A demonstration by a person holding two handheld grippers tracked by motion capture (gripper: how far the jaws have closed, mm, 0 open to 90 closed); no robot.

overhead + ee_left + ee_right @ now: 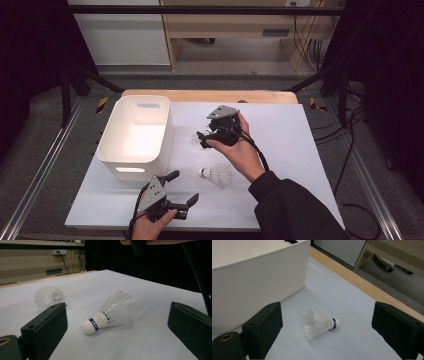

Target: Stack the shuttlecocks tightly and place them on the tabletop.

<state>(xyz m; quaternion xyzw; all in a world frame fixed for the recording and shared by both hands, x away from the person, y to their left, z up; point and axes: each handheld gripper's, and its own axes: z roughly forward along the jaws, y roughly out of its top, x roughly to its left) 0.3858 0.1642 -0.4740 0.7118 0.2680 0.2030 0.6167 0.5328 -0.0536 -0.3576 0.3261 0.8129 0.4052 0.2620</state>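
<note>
Both shuttlecocks [216, 175] [320, 324] lie on the worktop [280, 135] outside the bin [134, 131], so nothing is done: each hand-held gripper [181, 187] [203, 139] is open, holding nothing.

White paper sheet [300, 150], wooden table edge [210, 95] (far side), desk legs [172, 52]

A grey carpeted floor [45, 150] surrounds the table [210, 95], with metal rails [35, 185] at nine and three o'clock. At twelve o'clock stand a white cabinet [120, 35] and a light wooden desk [240, 25], cables [307, 45] hanging beside it.
</note>
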